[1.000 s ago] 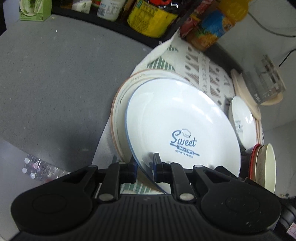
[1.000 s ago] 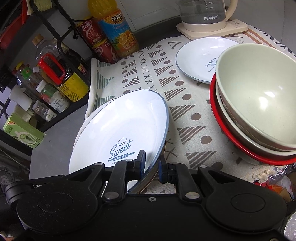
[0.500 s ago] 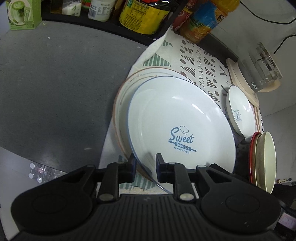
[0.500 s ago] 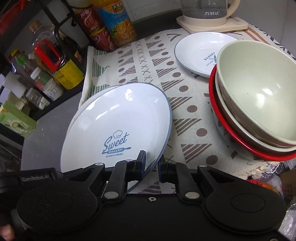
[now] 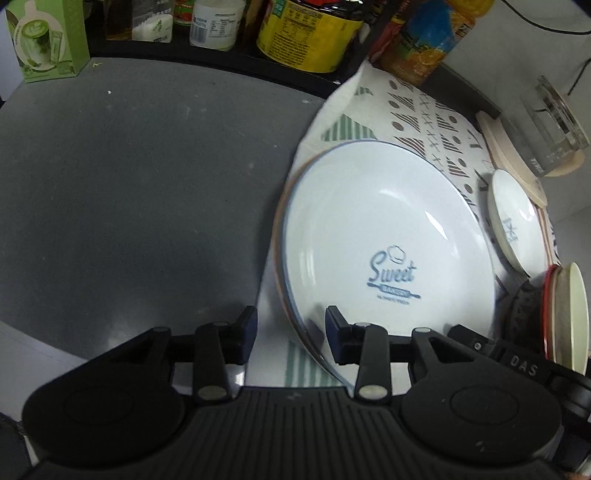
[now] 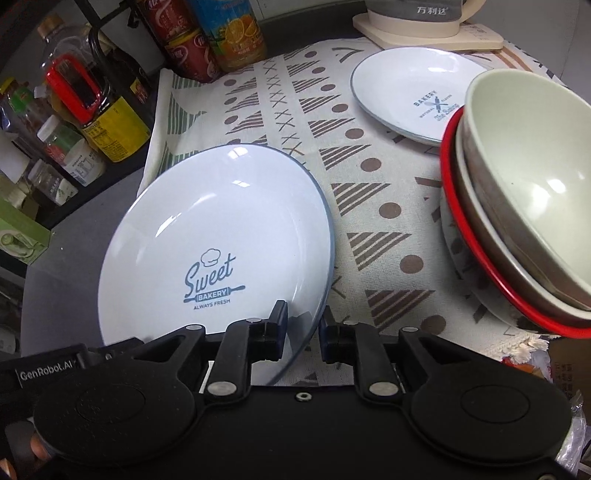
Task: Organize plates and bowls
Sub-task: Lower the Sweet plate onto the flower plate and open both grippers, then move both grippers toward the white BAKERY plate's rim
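Note:
A large white "Sweet Bakery" plate [image 5: 388,236] [image 6: 221,229] with a blue rim lies on an orange-rimmed plate [image 5: 282,236] at the left edge of the patterned cloth. My left gripper [image 5: 290,328] is open, its jaws spread on either side of the plate's near rim. My right gripper [image 6: 303,326] is open, its jaws slightly apart around the plate's rim. A small white plate [image 6: 410,92] [image 5: 513,221] lies at the back of the cloth. A stack of bowls [image 6: 524,192] [image 5: 565,317], red-rimmed at the bottom, stands at the right.
The patterned cloth [image 6: 369,206] covers the counter's right part; bare grey counter [image 5: 140,184] lies to the left. Bottles and jars [image 6: 92,110] crowd a shelf at the back left. A kettle base [image 6: 424,33] stands behind the small plate. A green box [image 5: 48,40] stands far left.
Both grippers have opened and let go of the large plate, the left one widely. The plate has settled flat onto the orange-rimmed plate.

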Demonstrator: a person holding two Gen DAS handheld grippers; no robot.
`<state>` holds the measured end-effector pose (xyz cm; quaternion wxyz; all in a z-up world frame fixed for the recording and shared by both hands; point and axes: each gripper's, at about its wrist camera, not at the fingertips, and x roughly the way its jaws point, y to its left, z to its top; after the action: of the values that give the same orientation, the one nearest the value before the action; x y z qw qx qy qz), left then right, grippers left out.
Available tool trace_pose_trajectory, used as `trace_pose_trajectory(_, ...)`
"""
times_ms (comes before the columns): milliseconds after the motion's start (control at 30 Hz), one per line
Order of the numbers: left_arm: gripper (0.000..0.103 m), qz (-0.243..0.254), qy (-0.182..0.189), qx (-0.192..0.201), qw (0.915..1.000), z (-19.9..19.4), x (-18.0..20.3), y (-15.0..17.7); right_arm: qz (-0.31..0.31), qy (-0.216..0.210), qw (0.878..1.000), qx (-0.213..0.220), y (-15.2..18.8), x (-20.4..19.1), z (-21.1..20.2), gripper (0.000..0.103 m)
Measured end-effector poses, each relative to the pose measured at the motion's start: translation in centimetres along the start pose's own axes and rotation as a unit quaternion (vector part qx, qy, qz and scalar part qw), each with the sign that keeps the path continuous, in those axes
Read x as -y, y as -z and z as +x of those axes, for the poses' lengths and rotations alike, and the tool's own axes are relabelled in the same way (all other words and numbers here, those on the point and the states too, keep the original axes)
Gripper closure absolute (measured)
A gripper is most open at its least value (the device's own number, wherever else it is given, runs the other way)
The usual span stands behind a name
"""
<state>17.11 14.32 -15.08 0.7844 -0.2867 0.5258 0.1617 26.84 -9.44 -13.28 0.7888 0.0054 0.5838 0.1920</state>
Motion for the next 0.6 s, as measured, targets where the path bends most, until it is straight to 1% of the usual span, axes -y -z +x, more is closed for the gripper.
trace_pose_trajectory(133,0.063,0.002,0.0,-0.003,1.0,0.2,-0.3,-0.6,-0.005,0.004,1.0,-0.001,-0.3,-0.2,0.5,0.085)
trace_pose_trajectory(200,0.062,0.013,-0.006,-0.003,0.9999,0.0,0.1,-0.8,-0.008,0.008,1.0,-0.001,-0.4,-0.3,0.5,0.081)
trace_pose_trajectory(233,0.058,0.014,-0.004,-0.002,0.9999,-0.1,0.3,-1.0,-0.01,0.011,1.0,-0.001,-0.4,-0.3,0.6,0.08)
trace_pose_trajectory(267,0.055,0.011,0.0,-0.002,0.9999,-0.3,0.4,-1.0,-0.012,0.012,1.0,-0.003,-0.4,-0.3,0.6,0.074)
trace_pose_trajectory(333,0.04,0.01,0.006,0.002,0.9999,-0.7,0.8,-1.0,-0.022,0.02,1.0,-0.008,-0.5,-0.5,0.5,0.059)
trace_pose_trajectory(367,0.034,0.016,0.005,0.006,0.9998,-1.0,1.2,-0.9,-0.028,0.018,0.999,-0.006,-0.5,-0.5,0.3,0.047)
trace_pose_trajectory(400,0.022,0.023,0.006,0.01,0.9997,-1.2,1.6,-0.9,-0.035,0.017,0.999,-0.001,-0.4,-0.6,0.0,0.039)
trace_pose_trajectory(433,0.012,0.029,0.006,0.014,0.9995,-1.5,1.9,-0.9,-0.043,0.019,0.999,0.004,-0.4,-0.8,-0.3,0.037)
trace_pose_trajectory(467,0.009,0.032,0.005,0.017,0.9993,-1.8,2.3,-0.9,-0.051,0.017,0.999,0.006,-0.5,-0.9,-0.6,0.03)
trace_pose_trajectory(500,0.005,0.034,0.003,0.019,0.9992,-2.1,2.6,-0.9,-0.056,0.013,0.998,0.007,-0.5,-1.0,-0.9,0.019)
trace_pose_trajectory(533,0.001,0.037,0.001,0.025,0.999,-2.5,2.8,-0.9,-0.059,0.009,0.998,0.008,-0.6,-1.1,-1.1,0.012)
trace_pose_trajectory(567,0.001,0.039,-0.002,0.033,0.9987,-2.9,3.1,-0.9,-0.061,0.006,0.998,0.01,-0.7,-1.1,-1.4,0.002)
trace_pose_trajectory(600,0.001,0.041,-0.009,0.039,0.9984,-3.3,3.2,-0.8,-0.063,0.004,0.998,0.014,-0.6,-1.1,-1.7,0.0)
